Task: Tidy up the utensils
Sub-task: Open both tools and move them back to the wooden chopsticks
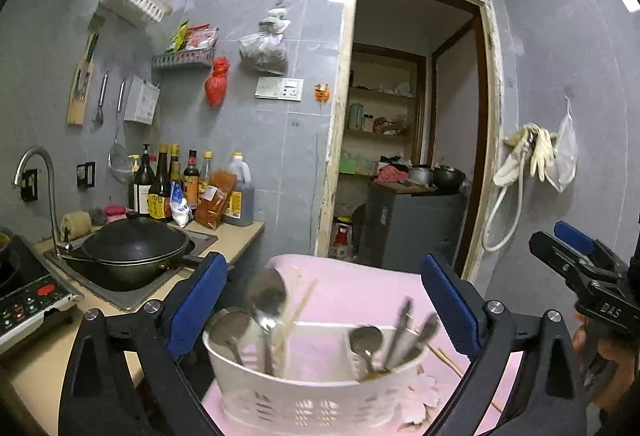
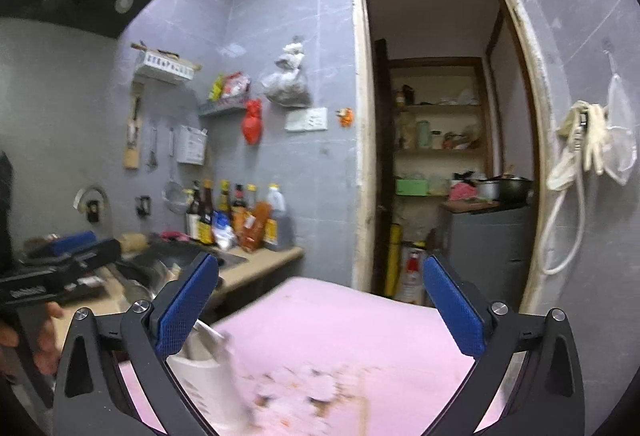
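Left gripper (image 1: 324, 300) hung wide open, empty, above white holder (image 1: 304, 388) on pink table (image 1: 360, 288). Spoons (image 1: 267, 296) and chopsticks (image 1: 298, 310) stood inside holder. Right gripper (image 2: 320, 304) likewise spread, empty, holder (image 2: 208, 376) at its lower left.

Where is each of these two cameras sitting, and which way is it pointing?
Left wrist: rides on the left gripper, facing the doorway over a white utensil caddy on a pink surface; the right gripper shows at the right edge.
Right wrist: rides on the right gripper, facing the same way; its blue fingers frame the view, with the left gripper at the left edge.
Shared: doorway, pink surface, caddy, sauce bottles.
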